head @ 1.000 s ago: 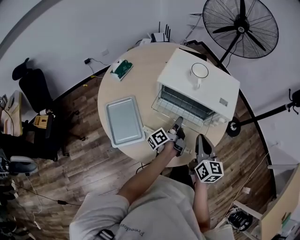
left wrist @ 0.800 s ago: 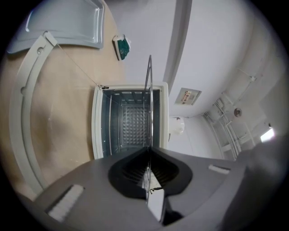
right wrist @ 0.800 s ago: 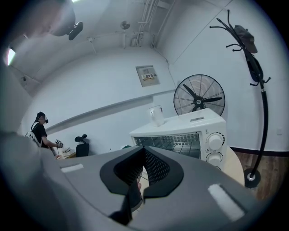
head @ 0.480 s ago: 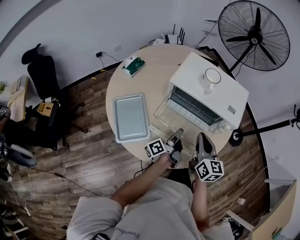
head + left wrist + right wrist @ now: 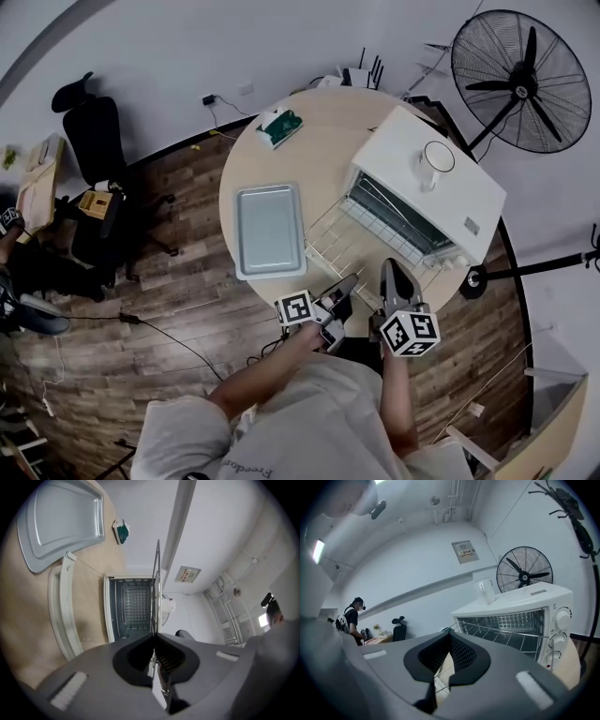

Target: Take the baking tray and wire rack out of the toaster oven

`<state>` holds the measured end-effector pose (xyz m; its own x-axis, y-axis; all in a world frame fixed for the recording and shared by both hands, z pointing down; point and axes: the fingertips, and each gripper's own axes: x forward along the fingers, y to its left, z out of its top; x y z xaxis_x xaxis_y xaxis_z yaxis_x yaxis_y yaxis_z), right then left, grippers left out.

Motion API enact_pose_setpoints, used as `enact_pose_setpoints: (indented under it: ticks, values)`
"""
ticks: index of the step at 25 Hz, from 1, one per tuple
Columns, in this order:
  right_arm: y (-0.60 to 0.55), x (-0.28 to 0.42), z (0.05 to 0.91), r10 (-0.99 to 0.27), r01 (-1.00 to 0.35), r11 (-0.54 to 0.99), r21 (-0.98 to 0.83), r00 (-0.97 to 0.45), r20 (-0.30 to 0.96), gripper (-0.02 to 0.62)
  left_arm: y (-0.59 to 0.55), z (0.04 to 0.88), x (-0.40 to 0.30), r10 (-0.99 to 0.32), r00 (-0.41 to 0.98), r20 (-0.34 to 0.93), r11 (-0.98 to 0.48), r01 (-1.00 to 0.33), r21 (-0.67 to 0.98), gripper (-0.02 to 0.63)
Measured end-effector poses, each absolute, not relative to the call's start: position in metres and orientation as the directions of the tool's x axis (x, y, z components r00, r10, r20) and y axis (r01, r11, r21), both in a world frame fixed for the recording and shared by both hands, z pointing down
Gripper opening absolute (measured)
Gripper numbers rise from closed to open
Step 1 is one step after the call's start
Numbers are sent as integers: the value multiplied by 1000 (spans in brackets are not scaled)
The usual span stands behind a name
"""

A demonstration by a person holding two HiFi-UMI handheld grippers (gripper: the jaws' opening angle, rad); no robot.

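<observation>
The wire rack (image 5: 345,242) sticks well out of the white toaster oven (image 5: 424,204), level above the open door. My left gripper (image 5: 343,285) is shut on the rack's front edge, and in the left gripper view the rack (image 5: 156,588) runs edge-on out of its jaws (image 5: 153,637) toward the dark oven cavity (image 5: 133,609). My right gripper (image 5: 386,270) is shut on the same front edge further right, with the rack's wires (image 5: 497,630) leading from its tips (image 5: 450,633) into the oven (image 5: 534,606). The grey baking tray (image 5: 269,230) lies flat on the round table (image 5: 323,141), left of the oven.
A white mug (image 5: 435,160) stands on the oven's top. A green box (image 5: 279,126) lies at the table's far side. A standing fan (image 5: 528,80) is behind the oven and a black chair (image 5: 94,141) is on the wooden floor to the left. A person (image 5: 351,616) stands far off.
The rack has slid further out of the oven. Both grippers have drawn back toward the table's near edge with it.
</observation>
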<state>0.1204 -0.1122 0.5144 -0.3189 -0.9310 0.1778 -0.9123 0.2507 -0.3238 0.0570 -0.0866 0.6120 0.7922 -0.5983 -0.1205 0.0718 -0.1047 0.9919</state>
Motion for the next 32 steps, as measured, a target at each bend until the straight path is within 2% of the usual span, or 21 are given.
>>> enact_pose_setpoints:
  ticks: [13, 22, 32]
  values:
    - [-131, 78, 509, -889, -879, 354, -320, -423, 177, -5, -103, 641, -34, -739, 671, -63, -64, 23, 998, 58]
    - [-130, 23, 513, -819, -826, 467, -314, -538, 197, -5, -138, 658, -117, -863, 502, -57, -71, -8, 997, 58]
    - [-132, 17, 516, -810, -826, 479, -298, -546, 212, -5, -144, 693, -225, -953, 304, 2, -14, -50, 999, 58]
